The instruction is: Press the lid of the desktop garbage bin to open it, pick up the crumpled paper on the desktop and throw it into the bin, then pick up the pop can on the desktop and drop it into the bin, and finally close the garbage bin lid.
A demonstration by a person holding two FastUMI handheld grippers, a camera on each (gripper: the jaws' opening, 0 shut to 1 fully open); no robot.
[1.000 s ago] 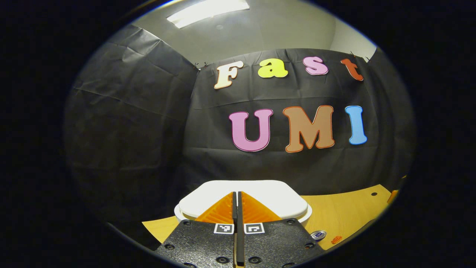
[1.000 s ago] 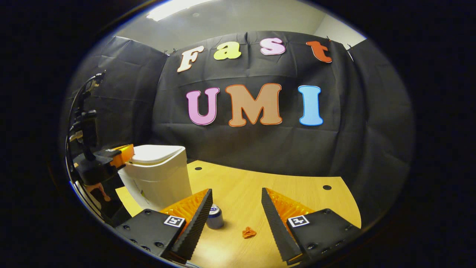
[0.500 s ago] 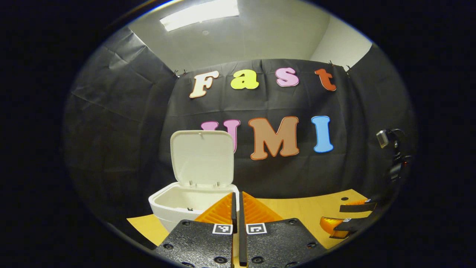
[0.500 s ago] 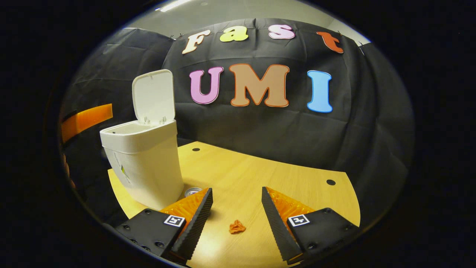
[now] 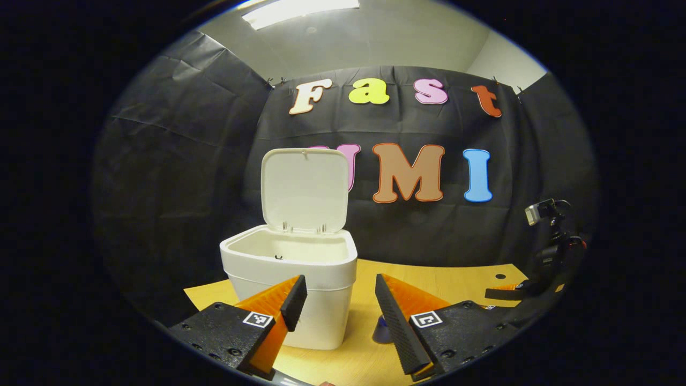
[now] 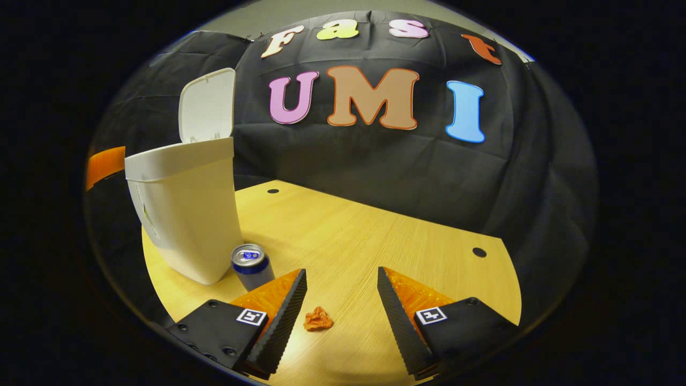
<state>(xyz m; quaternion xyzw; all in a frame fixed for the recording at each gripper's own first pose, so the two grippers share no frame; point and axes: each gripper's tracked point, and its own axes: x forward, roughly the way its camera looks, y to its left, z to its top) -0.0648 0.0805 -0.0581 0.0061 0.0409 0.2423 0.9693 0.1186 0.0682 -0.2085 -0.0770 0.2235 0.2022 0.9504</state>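
One bin [image 6: 185, 214] stands at the left of the right gripper view, its lid [image 6: 206, 105] raised upright; one can [image 6: 251, 264] stands just beside its base, and one crumpled paper [image 6: 318, 319] lies on the surface [image 6: 375, 236] at lower centre. The right hand-held gripper [image 6: 340, 313] hovers low with fingers spread wide and empty, the paper between them. The left hand-held gripper [image 5: 337, 316] is also wide open and empty, facing the bin [image 5: 289, 284].

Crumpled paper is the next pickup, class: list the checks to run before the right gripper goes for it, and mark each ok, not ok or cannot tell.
1. Bin lid raised, bin open: ok.
2. Right gripper open: ok.
3. Crumpled paper lies on the desktop between the right gripper's fingers, slightly nearer the left one: ok.
4. Pop can upright beside the bin, apart from the paper: ok.
5. Left gripper open, holding nothing: ok.
6. Bin's bottom free of other items: cannot tell.
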